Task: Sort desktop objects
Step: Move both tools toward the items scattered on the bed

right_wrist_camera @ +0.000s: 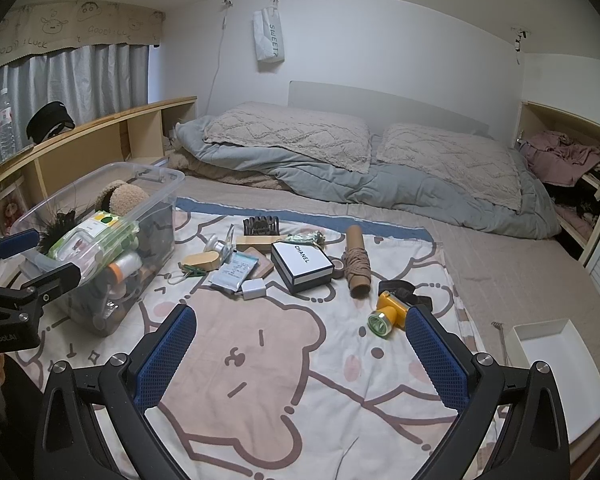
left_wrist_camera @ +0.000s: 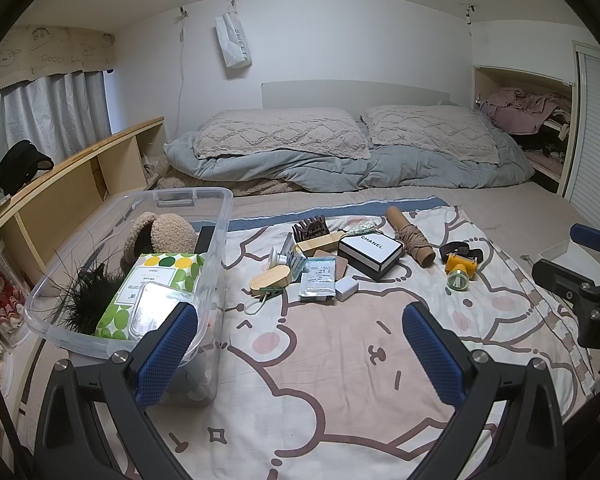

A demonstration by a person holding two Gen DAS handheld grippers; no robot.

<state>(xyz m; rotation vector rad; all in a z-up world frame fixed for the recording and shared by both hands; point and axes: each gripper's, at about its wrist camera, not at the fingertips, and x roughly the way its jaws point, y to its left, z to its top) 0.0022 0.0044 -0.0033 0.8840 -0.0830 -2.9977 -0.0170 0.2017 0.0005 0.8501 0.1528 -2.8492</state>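
Small objects lie scattered on a cartoon-print cloth [left_wrist_camera: 320, 360] spread over a bed: a black-and-white box [left_wrist_camera: 370, 254], a yellow headlamp [left_wrist_camera: 460, 270], a cardboard tube wound with cord [left_wrist_camera: 410, 236], a wooden case [left_wrist_camera: 270, 279], a white charger [left_wrist_camera: 347, 288] and a dark hair claw [left_wrist_camera: 310, 229]. A clear plastic bin [left_wrist_camera: 216, 240] at the left holds a green-dotted tissue pack [left_wrist_camera: 156, 284] and a fluffy item. My left gripper [left_wrist_camera: 300, 356] hovers open over the cloth, its left finger by the bin's near corner. My right gripper [right_wrist_camera: 300, 356] is open, with the headlamp [right_wrist_camera: 388, 312] just beyond its right finger.
A white tray [right_wrist_camera: 560, 364] sits on the bed at the right. Pillows and a grey duvet [left_wrist_camera: 340, 164] lie at the back. A wooden shelf [left_wrist_camera: 80, 168] runs along the left, and a closet niche [left_wrist_camera: 528, 120] with clothes is at the far right.
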